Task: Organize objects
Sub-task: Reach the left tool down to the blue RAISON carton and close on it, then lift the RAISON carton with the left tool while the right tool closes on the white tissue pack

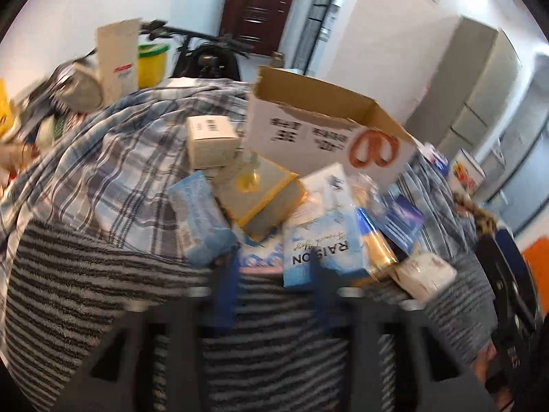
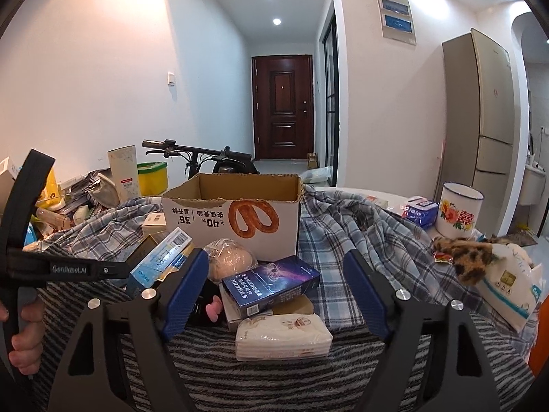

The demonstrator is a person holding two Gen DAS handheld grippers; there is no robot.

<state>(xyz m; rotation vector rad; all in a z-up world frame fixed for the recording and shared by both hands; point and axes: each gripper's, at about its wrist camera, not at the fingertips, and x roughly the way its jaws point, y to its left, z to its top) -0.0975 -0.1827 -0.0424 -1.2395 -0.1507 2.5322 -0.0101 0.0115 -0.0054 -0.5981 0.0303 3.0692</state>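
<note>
cardboard box (image 2: 233, 219): open-topped, flaps up, at 12 o'clock behind the pile; likely the bin meant for the loose goods.
box contents: inside not visible from either view; cannot tell whether anything lies in it.
pile: small packs heaped at the box's near face, on plaid cloth (image 2: 343, 233) and striped towel (image 2: 274, 377); probably gathered there to be sorted.
dark blue carton (image 2: 271, 283): on top of other boxes, tilted, between the fingers of the right hand-held gripper (image 2: 279, 295) but untouched.
tissue pack (image 2: 283, 338): flat on the towel at 6 o'clock of the carton, nearest the right fingers.
wrapped round item (image 2: 230, 261): in clear plastic, just at the box's foot, 10 o'clock of the carton.
right hand-held gripper: jaws wide apart, nothing pinched; poised level toward the pile, seemingly lined up for a pick.
left hand-held gripper (image 1: 274, 274): fingers partly apart, blurred, empty; tips just short of the light blue "raison" box (image 1: 319, 250).
yellow-edged box (image 1: 260, 189): tipped on the heap, at 11 o'clock of the raison box.
enamel mug (image 2: 459, 213): upright at 2 o'clock, well apart from the pile; contents not visible.
task state: pile not yet cleared, by the look of it.
</note>
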